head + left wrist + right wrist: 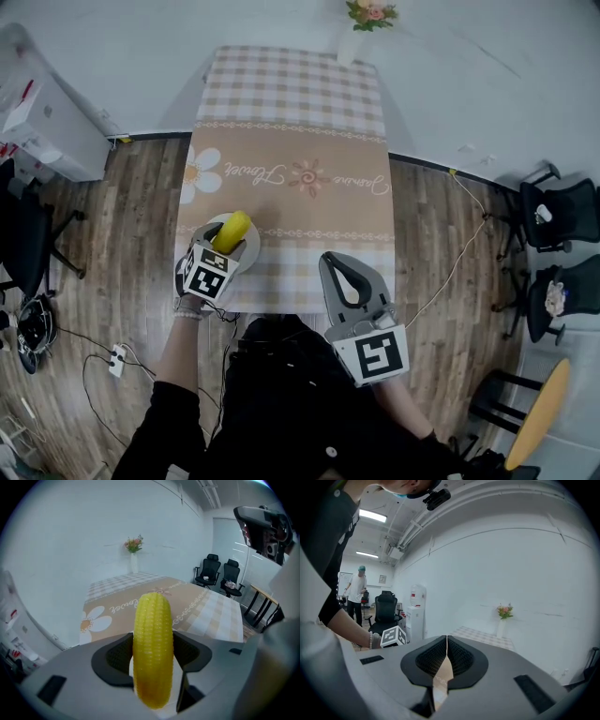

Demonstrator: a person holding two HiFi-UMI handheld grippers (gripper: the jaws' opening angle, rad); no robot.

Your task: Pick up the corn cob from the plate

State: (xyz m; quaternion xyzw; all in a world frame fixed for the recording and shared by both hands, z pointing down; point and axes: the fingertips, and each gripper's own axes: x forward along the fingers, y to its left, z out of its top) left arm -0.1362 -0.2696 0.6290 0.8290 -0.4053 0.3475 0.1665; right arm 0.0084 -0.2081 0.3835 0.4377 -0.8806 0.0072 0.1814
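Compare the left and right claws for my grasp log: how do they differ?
The left claw is shut on the corn, its jaws held apart by the cob. The right claw is shut with its jaws nearly touching and holds nothing. The left claw is at the plate on the near left of the table, while the right claw sits at the table's near edge, away from the plate. Both have the same grey build.

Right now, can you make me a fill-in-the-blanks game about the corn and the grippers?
The left hand-held gripper clamps the corn cob, whose colour is ____.
The right hand-held gripper is shut and holds ____.
The plate is ____ in colour.
The vase at the table's far end holds ____.
Missing words: yellow, nothing, white, flowers.
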